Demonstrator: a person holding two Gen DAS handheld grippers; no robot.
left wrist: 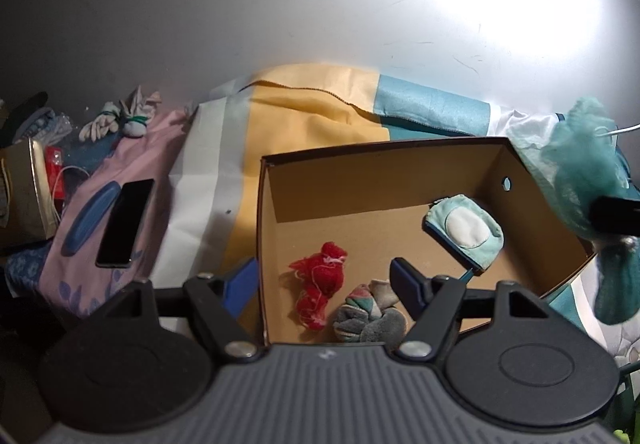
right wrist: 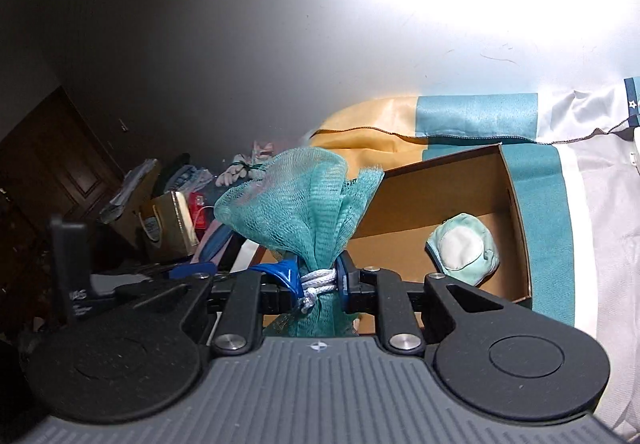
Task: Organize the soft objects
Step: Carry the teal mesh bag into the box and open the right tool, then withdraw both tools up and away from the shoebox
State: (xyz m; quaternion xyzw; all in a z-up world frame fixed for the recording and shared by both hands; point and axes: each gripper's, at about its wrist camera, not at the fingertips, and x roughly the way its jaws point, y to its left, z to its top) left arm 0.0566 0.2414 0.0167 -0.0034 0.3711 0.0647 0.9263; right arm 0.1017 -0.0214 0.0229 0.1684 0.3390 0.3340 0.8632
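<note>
From the left wrist, the left tool (left wrist: 325,276) hangs spread and empty over the near-left corner of the cardboard box (left wrist: 492,164), one finger outside the left wall and the other inside; nothing sits between the pads. On the box floor lie a red mesh puff (left wrist: 322,284) near the front-left, a grey rolled sock bundle (left wrist: 368,314) against the near wall, and a pale teal padded cap (left wrist: 466,232) toward the right wall. The box rests on a bed with a yellow, teal and white sheet (left wrist: 312,112); a phone (left wrist: 125,222) lies on pink cloth toward the bed's left edge, well apart from the box. At the right edge of this view the teal mesh puff (left wrist: 580,180) hangs just outside the box's right wall. From the right wrist, the right tool (right wrist: 318,280) is pressed together on the teal mesh puff at its tied waist, where a white cord (right wrist: 316,282) binds it, mesh fanning above and below the pinch. The box's left part is hidden behind the puff. The step appears to be carrying this puff into the box. To do it well, I would lift the trailing mesh clear of the box rim, aim for the bare floor between cap and red puff, lower before releasing, and keep the left tool out of the way.
</note>
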